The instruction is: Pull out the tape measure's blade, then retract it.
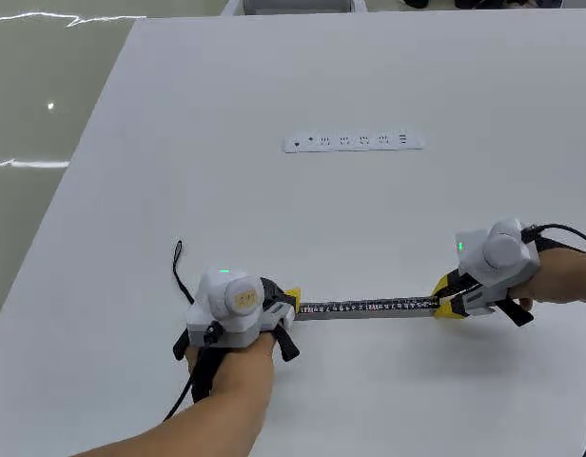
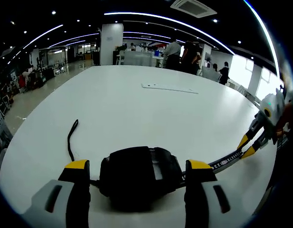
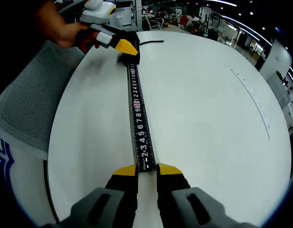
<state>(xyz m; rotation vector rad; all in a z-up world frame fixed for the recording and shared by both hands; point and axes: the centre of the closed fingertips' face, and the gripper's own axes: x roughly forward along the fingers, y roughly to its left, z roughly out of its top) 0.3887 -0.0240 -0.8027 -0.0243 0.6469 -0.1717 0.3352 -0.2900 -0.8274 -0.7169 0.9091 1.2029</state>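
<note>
left tongs (image 1: pixel 289 307) clamped on the case (image 2: pixel 137 178) at desk (image 1: pixel 274 209) 7 o'clock | right tongs (image 3: pixel 146 170) pinching the blade (image 1: pixel 369 307) tip at 4 o'clock | blade out flat between them | thin springy steel, likely snaps back; hold by the tip, ease in

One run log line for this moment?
left gripper: holds black tape measure case | right gripper: pinches numbered blade tip | phase: blade extended

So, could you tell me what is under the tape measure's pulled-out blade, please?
The bare white table lies under the blade. Its tip is hidden between the right gripper's jaws, so the hook cannot be seen.
</note>
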